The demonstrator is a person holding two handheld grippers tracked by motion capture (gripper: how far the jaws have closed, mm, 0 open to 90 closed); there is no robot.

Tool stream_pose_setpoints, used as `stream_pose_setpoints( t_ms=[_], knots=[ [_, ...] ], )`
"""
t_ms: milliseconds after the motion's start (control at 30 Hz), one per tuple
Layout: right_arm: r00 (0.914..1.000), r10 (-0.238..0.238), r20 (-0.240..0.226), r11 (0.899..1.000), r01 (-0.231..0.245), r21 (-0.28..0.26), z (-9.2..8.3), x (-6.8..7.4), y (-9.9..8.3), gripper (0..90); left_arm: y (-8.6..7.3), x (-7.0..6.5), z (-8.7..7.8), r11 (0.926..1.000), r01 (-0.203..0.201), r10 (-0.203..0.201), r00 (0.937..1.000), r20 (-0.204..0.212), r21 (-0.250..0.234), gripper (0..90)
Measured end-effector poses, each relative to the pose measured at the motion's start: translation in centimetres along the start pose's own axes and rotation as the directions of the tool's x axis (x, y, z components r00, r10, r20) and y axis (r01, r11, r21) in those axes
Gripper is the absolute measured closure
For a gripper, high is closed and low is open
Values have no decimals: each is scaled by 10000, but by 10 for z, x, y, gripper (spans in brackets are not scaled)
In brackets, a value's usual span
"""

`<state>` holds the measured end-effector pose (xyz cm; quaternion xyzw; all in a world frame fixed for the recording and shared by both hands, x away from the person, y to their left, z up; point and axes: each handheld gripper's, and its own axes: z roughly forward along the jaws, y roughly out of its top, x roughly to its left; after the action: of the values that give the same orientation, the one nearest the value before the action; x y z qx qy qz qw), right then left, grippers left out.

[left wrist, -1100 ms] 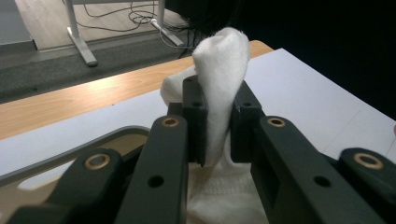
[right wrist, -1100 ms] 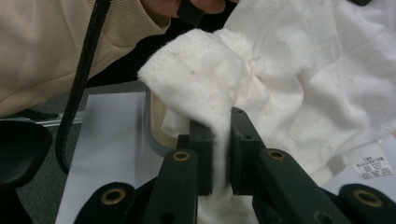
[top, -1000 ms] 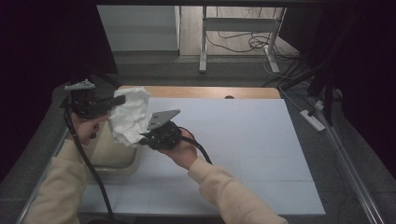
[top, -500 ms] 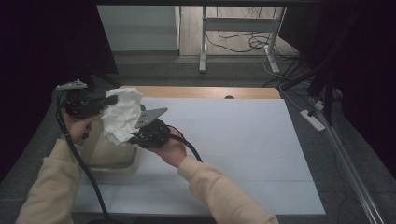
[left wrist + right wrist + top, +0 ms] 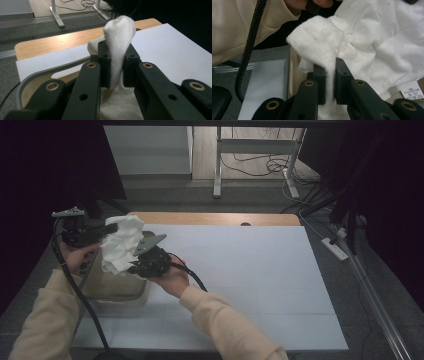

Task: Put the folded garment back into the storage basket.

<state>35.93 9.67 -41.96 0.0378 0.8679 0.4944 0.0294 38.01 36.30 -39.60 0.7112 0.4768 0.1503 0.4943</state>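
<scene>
A crumpled white cloth (image 5: 120,245) hangs in the air over the left part of the table, held between both grippers. My left gripper (image 5: 111,228) is shut on its upper edge; a fold of the cloth (image 5: 117,47) sticks up between the black jaws. Lower and to the right, my right gripper (image 5: 134,268) is shut on another fold of the cloth (image 5: 329,82), which spreads above the jaws with a small label (image 5: 412,93) at its lower right.
A beige tub-like container (image 5: 112,292) sits on the table under the cloth at the left. The white table cover (image 5: 260,280) stretches to the right, with a wooden edge (image 5: 215,218) at the back. Cables trail from both grippers.
Both grippers have moved left with the cloth still held between them. The cloth is now bunched closer together above the container.
</scene>
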Motion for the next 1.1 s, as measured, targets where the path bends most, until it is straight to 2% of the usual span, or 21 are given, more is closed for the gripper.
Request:
stream_pose_setpoints(
  t_ms=[267, 567, 1100],
  knots=[
    [9999, -8, -127, 9999, 10, 158, 15, 1, 6, 817, -7, 13, -3, 9998, 186, -185, 9997, -136, 116, 786],
    [9997, 11, -243, 9997, -5, 256, 26, 2, 6, 817, -12, 19, 1, 9991, 303, -294, 9991, -290, 295, 787],
    [9985, 443, -325, 9967, -420, 691, 43, -4, -7, 816, -21, 27, 30, 9927, 445, -397, 9982, -447, 1121, 786]
  ],
)
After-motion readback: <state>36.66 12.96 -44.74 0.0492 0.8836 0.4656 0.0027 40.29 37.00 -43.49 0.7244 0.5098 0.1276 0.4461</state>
